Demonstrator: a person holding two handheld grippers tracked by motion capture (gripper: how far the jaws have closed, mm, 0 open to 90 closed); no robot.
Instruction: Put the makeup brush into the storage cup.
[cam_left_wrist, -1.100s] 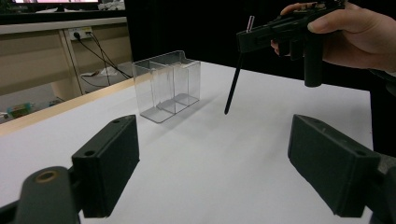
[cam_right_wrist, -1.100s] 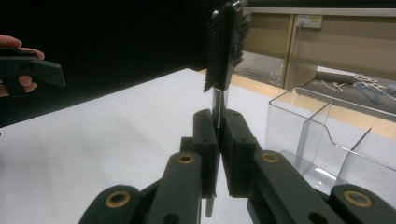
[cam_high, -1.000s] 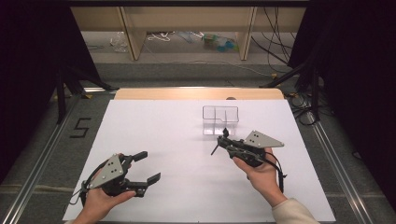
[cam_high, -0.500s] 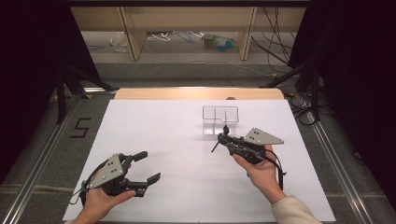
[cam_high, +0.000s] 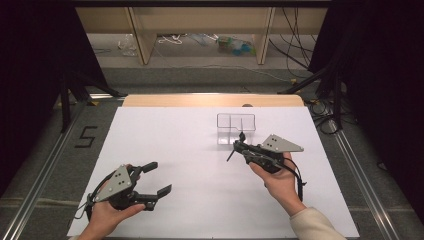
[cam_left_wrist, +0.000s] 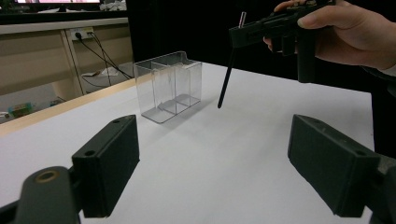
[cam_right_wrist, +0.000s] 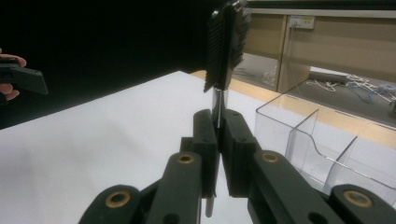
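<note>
Brush (cam_right_wrist: 227, 44) sat clamped in the right gripper (cam_right_wrist: 218, 135), jaws pinched tight on its thin handle approx. mid-length: bristle head stood above the jaws, and the dark tail end hung below (cam_left_wrist: 226, 79), clear of the white table (cam_high: 200, 150). Working outward, that gripper hovered just in front of the clear divided box (cam_high: 235, 128), which stood toward the far edge of the table, right of centre. Compared w/ the high view a second earlier, the right gripper had crept a little toward the box and the brush looked slightly more upright; the shift was small, so I'd hedge on the tilt. Judged from that, the job was prob. dropping the brush into one of the box's compartments, w/ the approach nearly done and the insertion not yet begun. Box compartments looked empty. Left gripper (cam_high: 152, 180) rested low near the near-left corner of the table, jaws wide apart, holding nothing, and had not moved over that second, so it seemed to be idle.
</note>
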